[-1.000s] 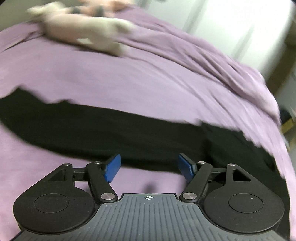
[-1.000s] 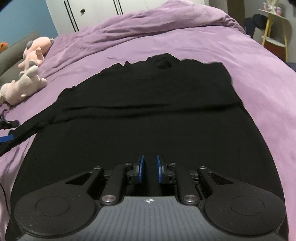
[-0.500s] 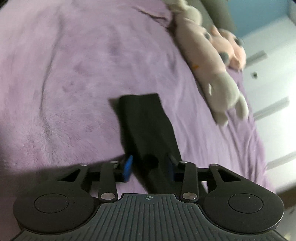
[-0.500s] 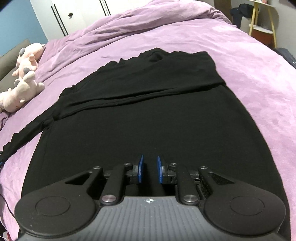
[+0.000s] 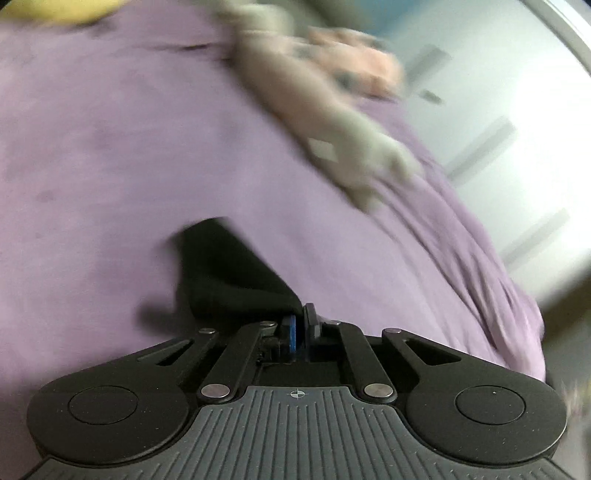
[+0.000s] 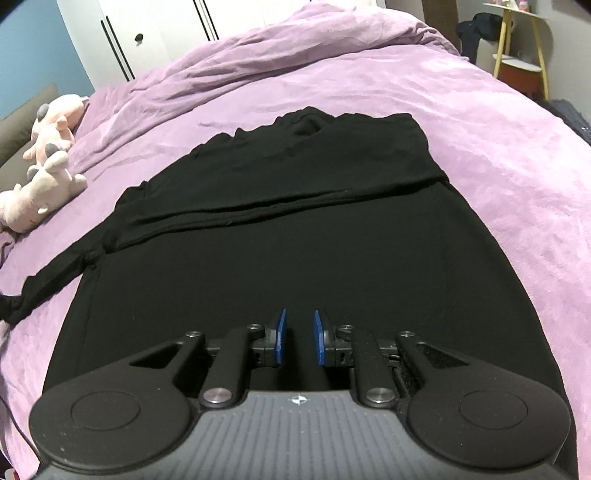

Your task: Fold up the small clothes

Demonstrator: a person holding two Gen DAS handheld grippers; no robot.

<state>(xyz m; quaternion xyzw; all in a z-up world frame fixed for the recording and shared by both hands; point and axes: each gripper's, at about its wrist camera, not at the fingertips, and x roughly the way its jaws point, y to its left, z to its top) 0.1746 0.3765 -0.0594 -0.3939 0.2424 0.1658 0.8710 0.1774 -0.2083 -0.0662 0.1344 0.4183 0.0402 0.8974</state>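
Note:
A black long-sleeved garment (image 6: 295, 229) lies flat on the purple bedspread (image 6: 480, 129), with one sleeve folded across its chest. The other sleeve (image 6: 48, 280) runs out to the left. In the left wrist view, which is motion-blurred, my left gripper (image 5: 300, 321) is shut on the end of that black sleeve (image 5: 229, 266), which trails up and left from the jaws. My right gripper (image 6: 299, 332) sits low over the garment's near edge. Its blue pads (image 6: 280, 334) stand a narrow gap apart, and black cloth fills that gap.
Two pink and grey plush toys (image 6: 48, 162) lie at the bed's left side, also in the left wrist view as plush toys (image 5: 332, 122). White wardrobe doors (image 6: 155, 33) stand behind the bed. A yellow-legged side table (image 6: 517, 66) is at far right.
My left gripper went from wide open over the sleeve to shut on its end, and swung sideways with it. The right gripper and the garment's body stayed nearly still.

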